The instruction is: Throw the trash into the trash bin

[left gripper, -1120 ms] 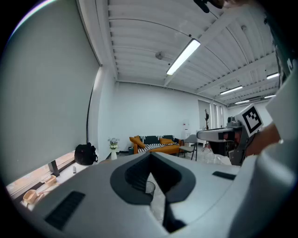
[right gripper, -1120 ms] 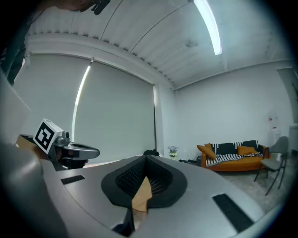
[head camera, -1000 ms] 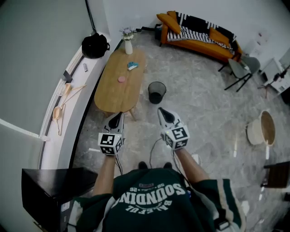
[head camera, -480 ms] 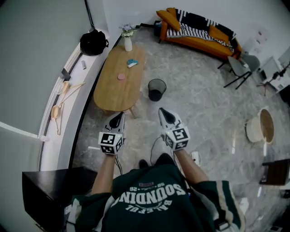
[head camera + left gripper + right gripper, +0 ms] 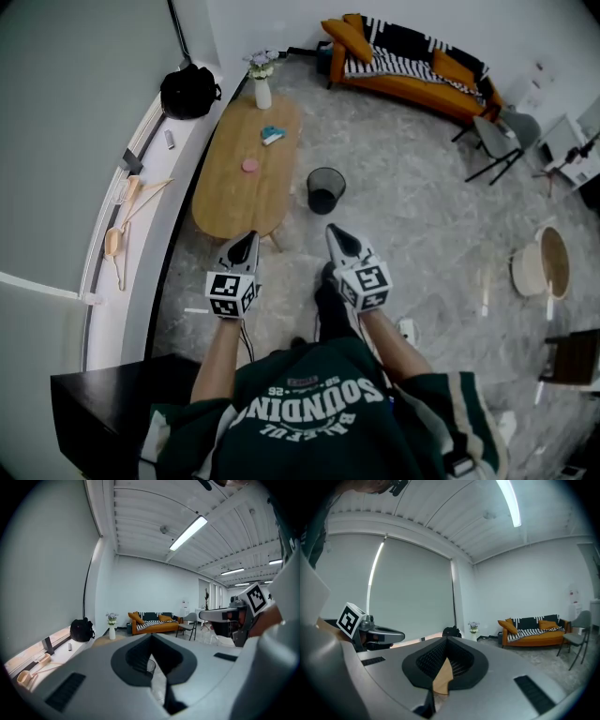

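Observation:
A blue piece of trash (image 5: 272, 135) and a round pink piece (image 5: 250, 165) lie on the oval wooden table (image 5: 234, 202). The black mesh trash bin (image 5: 325, 190) stands on the floor to the right of the table. My left gripper (image 5: 246, 239) is shut and empty, its tip over the table's near end. My right gripper (image 5: 336, 232) is also shut and empty, just short of the bin. In the left gripper view the closed left gripper (image 5: 151, 637) frames the bin (image 5: 151, 666). In the right gripper view the right gripper (image 5: 446, 641) frames the table's wood (image 5: 443, 679).
A white vase with flowers (image 5: 262, 92) stands at the table's far end. A black backpack (image 5: 187, 94) and wooden hangers (image 5: 127, 211) lie on the ledge at left. An orange sofa (image 5: 412, 70), a grey chair (image 5: 506, 141) and a round basket (image 5: 544, 267) are at the back and right.
The person has stepped forward; a dark leg now shows between the arms. Both grippers advanced slightly toward the table and bin and stayed shut.

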Available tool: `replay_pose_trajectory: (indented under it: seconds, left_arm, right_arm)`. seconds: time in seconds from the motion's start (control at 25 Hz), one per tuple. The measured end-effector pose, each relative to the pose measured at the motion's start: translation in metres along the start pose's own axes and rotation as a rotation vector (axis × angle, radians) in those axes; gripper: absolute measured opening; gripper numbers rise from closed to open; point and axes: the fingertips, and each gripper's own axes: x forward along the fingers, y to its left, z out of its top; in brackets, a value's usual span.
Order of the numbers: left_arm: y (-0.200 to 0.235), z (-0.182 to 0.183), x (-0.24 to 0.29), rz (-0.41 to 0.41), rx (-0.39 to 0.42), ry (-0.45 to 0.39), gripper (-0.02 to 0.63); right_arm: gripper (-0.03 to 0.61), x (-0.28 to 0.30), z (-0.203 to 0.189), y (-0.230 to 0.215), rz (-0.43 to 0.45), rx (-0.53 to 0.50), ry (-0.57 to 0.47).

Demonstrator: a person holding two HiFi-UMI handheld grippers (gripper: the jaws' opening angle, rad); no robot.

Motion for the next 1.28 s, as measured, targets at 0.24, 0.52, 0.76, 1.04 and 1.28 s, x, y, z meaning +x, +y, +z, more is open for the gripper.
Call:
replay_pose_trajectory:
  seconds: [0.24, 0.52, 0.76, 1.04, 1.28]
  left_arm:
    - [0.031, 0.011, 0.058, 0.018, -0.008, 0.012, -0.002]
    - [0.071, 0.037, 0.147, 0.063, -0.038, 0.023, -0.002]
    - [0.111, 0.070, 0.237, 0.140, -0.067, 0.030, -0.002]
    - [0.152, 0.091, 0.316, 0.234, -0.102, 0.040, -0.002]
    - [0.179, 0.091, 0.346, 0.258, -0.112, 0.068, -0.002]
  right_arm:
    - [0.000, 0.060, 0.007, -0.039, 0.018, 0.023, 0.003]
    - [0.000, 0.148, 0.036, -0.101, 0.076, 0.030, 0.009]
    - [0.000, 0.234, 0.069, -0.170, 0.152, -0.001, 0.025]
    - [0.000, 0.325, 0.089, -0.220, 0.284, -0.020, 0.070]
    - [0.000, 0.371, 0.096, -0.235, 0.317, 0.002, 0.040]
